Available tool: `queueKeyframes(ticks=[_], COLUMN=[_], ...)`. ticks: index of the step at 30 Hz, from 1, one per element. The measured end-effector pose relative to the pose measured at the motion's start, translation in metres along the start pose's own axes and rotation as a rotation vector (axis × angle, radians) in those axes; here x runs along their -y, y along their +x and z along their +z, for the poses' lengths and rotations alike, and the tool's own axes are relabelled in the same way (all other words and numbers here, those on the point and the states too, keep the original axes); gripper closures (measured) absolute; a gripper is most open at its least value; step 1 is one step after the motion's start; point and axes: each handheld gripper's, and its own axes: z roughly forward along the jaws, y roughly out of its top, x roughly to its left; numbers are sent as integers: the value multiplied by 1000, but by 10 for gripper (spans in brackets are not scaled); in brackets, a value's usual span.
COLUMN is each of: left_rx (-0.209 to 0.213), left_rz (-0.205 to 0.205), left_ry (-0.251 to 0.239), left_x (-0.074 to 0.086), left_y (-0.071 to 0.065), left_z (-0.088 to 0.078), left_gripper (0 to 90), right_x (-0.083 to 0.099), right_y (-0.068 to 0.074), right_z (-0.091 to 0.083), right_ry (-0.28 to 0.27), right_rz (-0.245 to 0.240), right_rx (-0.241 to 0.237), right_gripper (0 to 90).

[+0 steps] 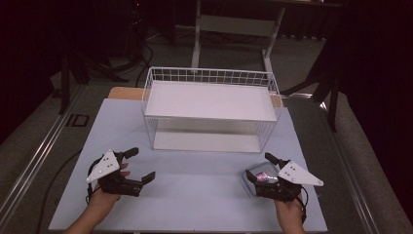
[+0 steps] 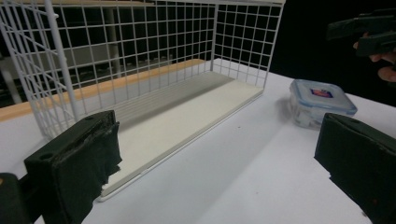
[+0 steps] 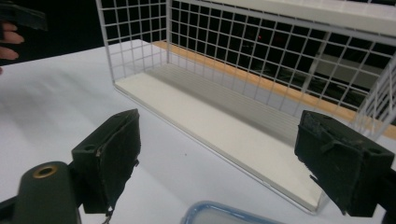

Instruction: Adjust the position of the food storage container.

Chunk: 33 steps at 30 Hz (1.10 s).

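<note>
Pale table [image 1: 195,195] in a dark room, wire basket [image 1: 210,109] at twelve o'clock; my left gripper [image 1: 138,166] and right gripper [image 1: 258,168] rest low, both released, the clear lidded box [image 1: 258,174] between the right one's jaws.

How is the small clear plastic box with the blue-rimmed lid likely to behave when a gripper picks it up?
The small clear plastic box with the blue-rimmed lid looks rigid, so it probably won't flex. Its squat, flat-based shape should resist tipping or rolling. The smooth plastic walls may be slippery.

Dim room, black beyond the work area. Pale blue-white table top [image 1: 195,195] lit from above, wooden edge [image 1: 125,92] showing at 11 o'clock. Grey carpeted floor [image 1: 29,141] all round. White desk frame [image 1: 234,24] at 12 o'clock. Dark stand legs [image 1: 68,78] at 10 o'clock.
</note>
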Motion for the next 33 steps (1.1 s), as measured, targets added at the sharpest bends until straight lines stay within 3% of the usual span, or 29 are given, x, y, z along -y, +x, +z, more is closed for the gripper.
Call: queueKeyframes(ticks=[5,8,11,14,19,22,25,26,28,30,31,33], left_rx=[-6,2,-1,4,16,20,23,24,26,28,31,31], left_rz=[15,18,26,21,24,25,24,23,23,23,22,20], left_ry=[5,5,7,10,8,9,10,10,9,8,4,3], left_x=[-1,-1,-1,-1,-1,0,0,0,0,0,0,0], left_y=[-3,-4,-6,-7,-9,-10,-10,-10,-11,-11,-12,-12], left_z=[-1,-1,0,1,2,3,4,4,4,4,5,5], left_gripper=[10,10,9,10,10,10,10,10,10,10,10,10], right_x=[-10,-15,-22,-27,-30,-23,-13,-13,-2,2,9,17], right_y=[7,11,11,4,-5,-13,-23,-23,-33,-37,-43,-49], right_z=[-4,-5,-8,-6,-3,-4,-6,-6,-10,-11,-13,-16], right_ry=[-24,-29,-42,-19,43,84,151,151,200,217,255,285], right_rz=[-37,-61,-31,13,-9,13,5,5,13,13,21,29], right_rx=[-31,-13,-30,-43,-3,32,70,70,118,127,149,167], right_gripper=[144,144,148,144,126,271,511,511,652,699,783,856])
